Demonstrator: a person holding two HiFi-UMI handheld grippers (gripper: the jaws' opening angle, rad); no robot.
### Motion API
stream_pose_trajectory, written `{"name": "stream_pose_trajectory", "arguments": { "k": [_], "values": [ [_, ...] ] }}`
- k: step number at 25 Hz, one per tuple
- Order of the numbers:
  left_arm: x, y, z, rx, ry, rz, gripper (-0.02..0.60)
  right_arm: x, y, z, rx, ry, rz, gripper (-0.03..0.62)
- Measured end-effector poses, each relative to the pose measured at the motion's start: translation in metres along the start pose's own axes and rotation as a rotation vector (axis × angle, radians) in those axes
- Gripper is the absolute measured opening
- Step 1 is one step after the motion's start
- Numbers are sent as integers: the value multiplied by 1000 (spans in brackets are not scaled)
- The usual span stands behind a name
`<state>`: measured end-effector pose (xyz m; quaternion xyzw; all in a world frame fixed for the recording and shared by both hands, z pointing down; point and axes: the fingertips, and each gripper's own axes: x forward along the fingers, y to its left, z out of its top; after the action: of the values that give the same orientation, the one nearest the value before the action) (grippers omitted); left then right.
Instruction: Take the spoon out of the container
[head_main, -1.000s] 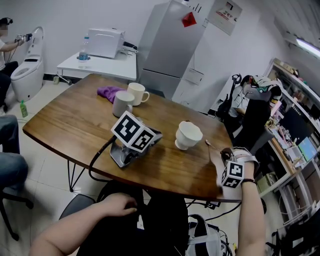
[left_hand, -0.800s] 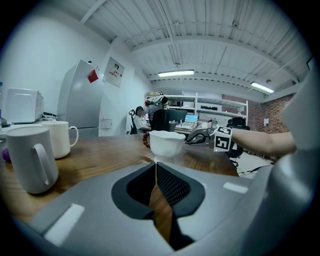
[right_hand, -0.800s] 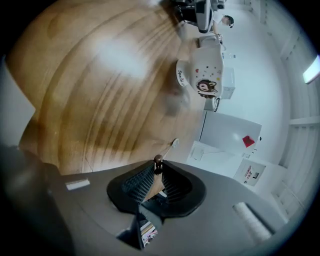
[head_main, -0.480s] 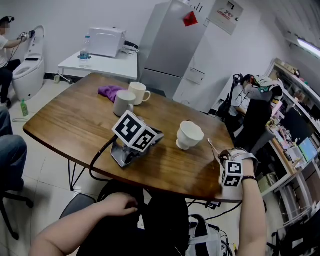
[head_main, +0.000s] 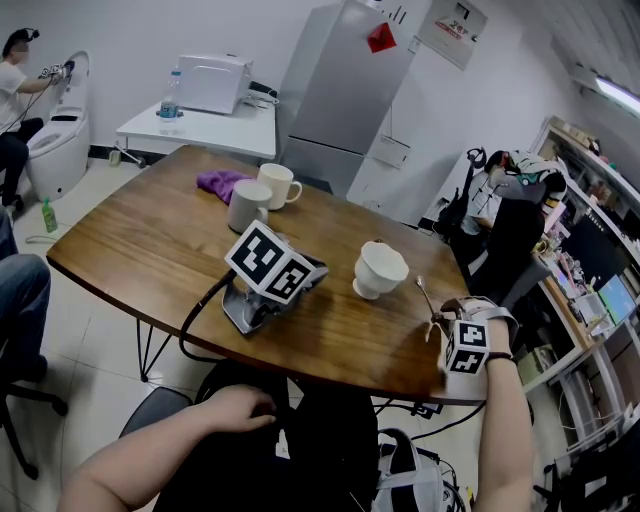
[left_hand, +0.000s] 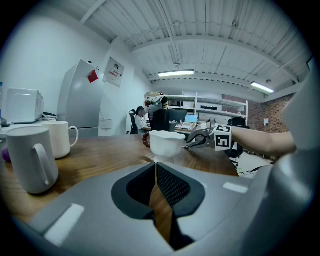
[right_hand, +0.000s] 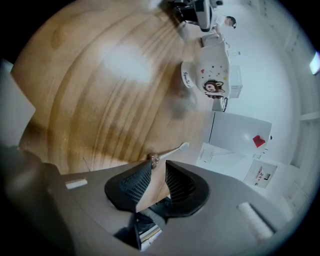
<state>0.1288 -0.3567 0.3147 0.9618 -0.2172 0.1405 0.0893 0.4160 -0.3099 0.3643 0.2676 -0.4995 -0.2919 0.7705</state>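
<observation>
A white footed cup (head_main: 380, 270) stands on the wooden table (head_main: 150, 250); it also shows in the left gripper view (left_hand: 166, 144) and the right gripper view (right_hand: 212, 75). The thin spoon (head_main: 424, 292) is out of the cup, to its right, low over the table. Its handle end (right_hand: 167, 151) is at the tips of my right gripper (head_main: 437, 325). The jaws of that gripper (right_hand: 156, 162) are opening, and the pads are not pressing on the spoon. My left gripper (head_main: 313, 271) lies on the table, unheld and pointing at the cup, its jaws (left_hand: 156, 167) shut and empty.
A grey mug (head_main: 245, 207), a white mug (head_main: 275, 186) and a purple cloth (head_main: 218, 184) sit at the table's far side. The table's front edge (head_main: 400, 385) runs just below my right hand. Chairs, desks and people surround the table.
My right gripper has shifted slightly right, away from the cup, carrying the spoon with it. The left gripper and the cup have not moved.
</observation>
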Motion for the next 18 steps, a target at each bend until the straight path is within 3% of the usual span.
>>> {"name": "stream_pose_trajectory", "arguments": {
  "k": [8,11,18],
  "values": [
    [0,0,0,-1,1,0,12,-22,-21,24,178,-158,-56,32],
    [0,0,1,-1,1,0,12,-31,-29,35,279,-244,-69,3],
    [0,-1,1,-1,2,1,12,-54,-45,57,551,-457,-69,3]
  ]
}}
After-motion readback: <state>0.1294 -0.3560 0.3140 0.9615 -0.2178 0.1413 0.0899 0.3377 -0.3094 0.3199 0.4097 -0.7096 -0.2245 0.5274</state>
